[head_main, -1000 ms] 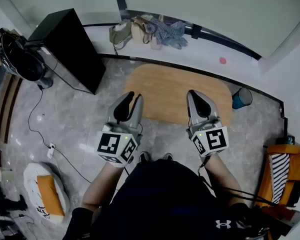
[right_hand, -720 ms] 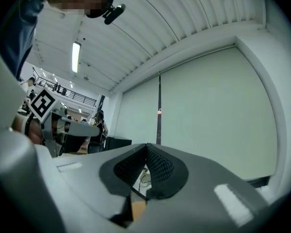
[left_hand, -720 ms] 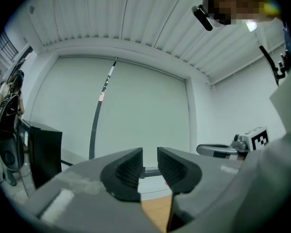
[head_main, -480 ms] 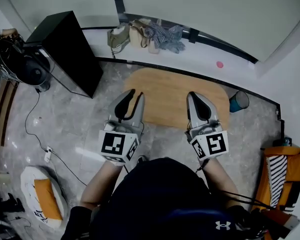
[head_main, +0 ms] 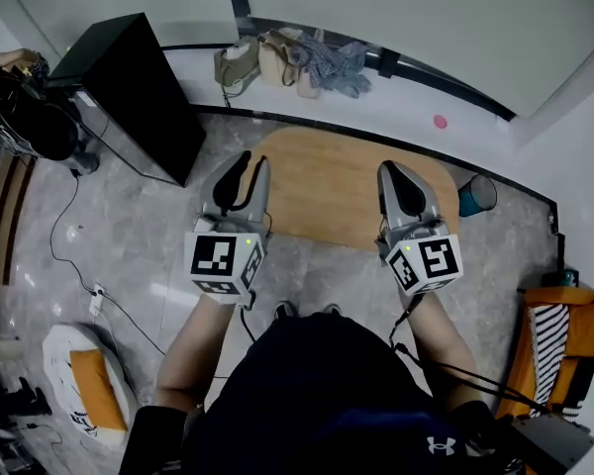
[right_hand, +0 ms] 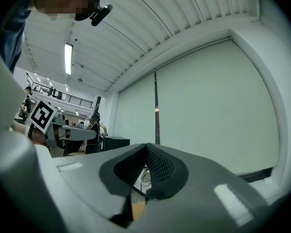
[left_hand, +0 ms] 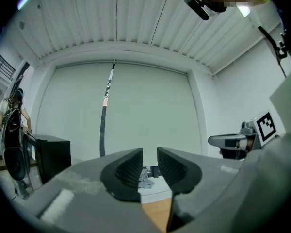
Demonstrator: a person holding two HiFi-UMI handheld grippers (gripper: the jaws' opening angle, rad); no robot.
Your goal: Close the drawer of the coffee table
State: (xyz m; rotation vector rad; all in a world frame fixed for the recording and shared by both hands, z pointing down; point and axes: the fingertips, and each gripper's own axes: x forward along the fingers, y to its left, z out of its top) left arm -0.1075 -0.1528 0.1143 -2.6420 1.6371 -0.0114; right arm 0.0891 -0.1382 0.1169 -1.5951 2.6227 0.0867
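Head view: coffee table (head_main: 332, 181), oval light-wood top, stands on the grey stone floor (head_main: 129, 236) directly ahead of the person. Only the top shows from above; the drawer cannot be made out in any view.

Left gripper (head_main: 247, 166) hangs over the table's near-left edge. In the left gripper view its jaws stand slightly apart with a narrow gap and nothing between them (left_hand: 149, 157). A strip of the wooden top shows just below the gap.

Right gripper (head_main: 394, 174) hangs over the table's near-right part. In the right gripper view its jaws meet at the tips, with nothing gripped (right_hand: 145, 152).

Both grippers are level with each other and well apart, neither visibly touching the table.

Surroundings: black cabinet (head_main: 129, 92) left of the table; bags and cloth (head_main: 287, 62) along the far wall; blue cup (head_main: 475, 194) just off the table's right end; orange chair (head_main: 564, 334) at far right.
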